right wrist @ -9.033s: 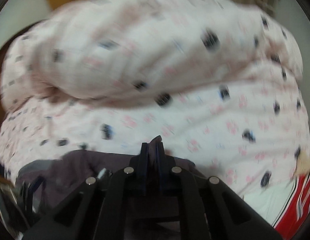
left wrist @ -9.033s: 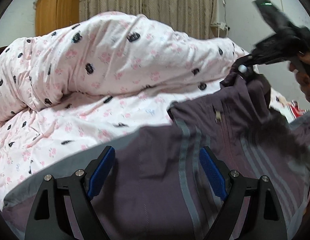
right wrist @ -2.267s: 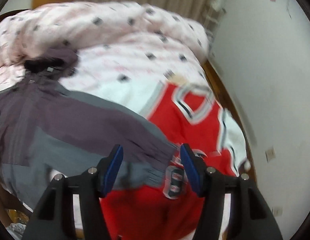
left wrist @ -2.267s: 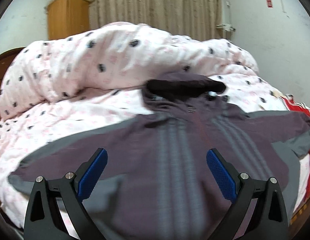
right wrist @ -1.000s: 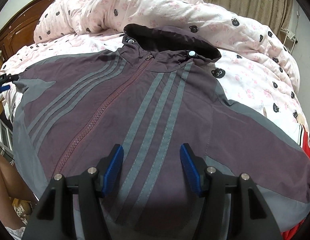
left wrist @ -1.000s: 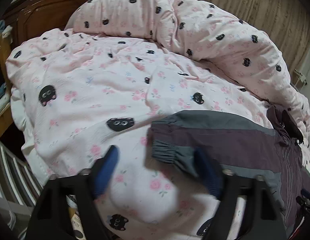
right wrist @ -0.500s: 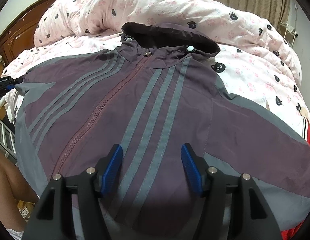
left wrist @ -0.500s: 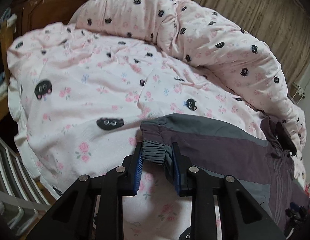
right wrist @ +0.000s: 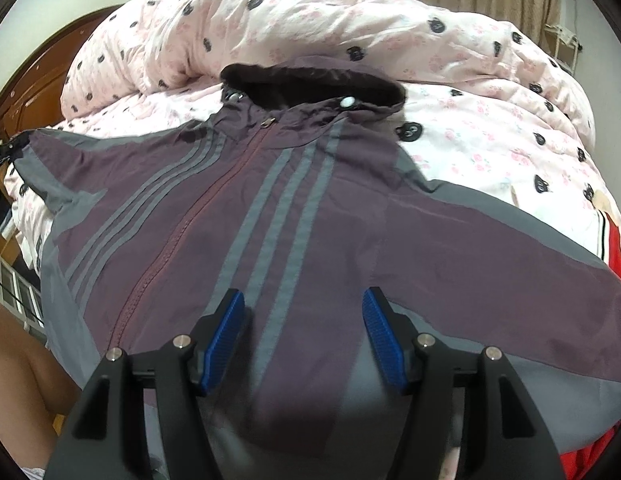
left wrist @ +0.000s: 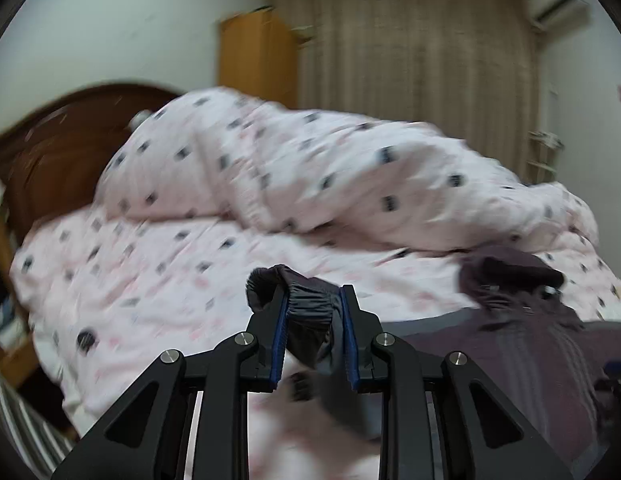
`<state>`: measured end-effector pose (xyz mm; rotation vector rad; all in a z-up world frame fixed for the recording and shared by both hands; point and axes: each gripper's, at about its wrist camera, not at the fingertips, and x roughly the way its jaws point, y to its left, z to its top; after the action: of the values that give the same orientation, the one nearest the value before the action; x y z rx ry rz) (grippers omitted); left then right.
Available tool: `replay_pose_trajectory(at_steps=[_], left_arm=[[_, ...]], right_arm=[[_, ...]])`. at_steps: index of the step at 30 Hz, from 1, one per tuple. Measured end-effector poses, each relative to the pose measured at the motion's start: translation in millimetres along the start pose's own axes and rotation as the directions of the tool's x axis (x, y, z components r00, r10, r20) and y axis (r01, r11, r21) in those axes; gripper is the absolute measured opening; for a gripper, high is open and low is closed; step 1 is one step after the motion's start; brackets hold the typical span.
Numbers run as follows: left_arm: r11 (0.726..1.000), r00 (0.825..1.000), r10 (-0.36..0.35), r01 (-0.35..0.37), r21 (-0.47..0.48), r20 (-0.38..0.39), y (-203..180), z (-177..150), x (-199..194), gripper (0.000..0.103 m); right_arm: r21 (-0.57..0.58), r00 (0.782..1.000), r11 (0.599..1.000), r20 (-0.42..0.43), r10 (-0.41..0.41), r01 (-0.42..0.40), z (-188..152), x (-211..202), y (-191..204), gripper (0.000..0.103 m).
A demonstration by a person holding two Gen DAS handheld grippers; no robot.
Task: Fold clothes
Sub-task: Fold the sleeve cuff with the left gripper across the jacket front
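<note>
Both wrist views low over jacket (right wrist: pixel 310 220), bedward.

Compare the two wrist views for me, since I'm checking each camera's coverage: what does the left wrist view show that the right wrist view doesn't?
Only the left wrist view shows the left hand-held gripper shut on the jacket's sleeve cuff, plus the air conditioner and the wooden cabinet.

Only the right wrist view shows the right hand-held gripper open above the jacket's striped front, its zipper, and a red garment at the bed's edge.

Both show the pink duvet, the jacket's hood, the headboard and the curtain.
</note>
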<state>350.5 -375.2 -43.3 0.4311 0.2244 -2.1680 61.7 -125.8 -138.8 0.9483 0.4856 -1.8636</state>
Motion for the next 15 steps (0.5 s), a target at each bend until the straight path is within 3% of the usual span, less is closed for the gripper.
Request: replay_pose_trajectory(at_steps=[2, 4, 8, 15], left_arm=[[0.998, 0.999, -0.044, 0.043, 0.054, 0.019, -29, 7, -3, 0.019], [0.991, 0.996, -0.089, 0.085, 0.107, 0.026, -59, 12, -5, 0.011], [0.962, 0.986, -0.169, 0.163, 0.217, 0.008, -125, 9, -3, 0.010], [0.917, 0.954, -0.284, 0.299, 0.265, -0.092, -207, -19, 3, 0.010]], right_arm=[[0.005, 1.000, 1.000, 0.002, -0.007, 0.007, -1, -3, -4, 0.063], [0.008, 1.000, 1.000, 0.004, -0.015, 0.015, -2, -7, -9, 0.063], [0.015, 1.000, 0.999, 0.007, -0.030, 0.030, -5, -13, -17, 0.063], [0.028, 0.998, 0.998, 0.013, -0.056, 0.056, -10, -25, -32, 0.063]])
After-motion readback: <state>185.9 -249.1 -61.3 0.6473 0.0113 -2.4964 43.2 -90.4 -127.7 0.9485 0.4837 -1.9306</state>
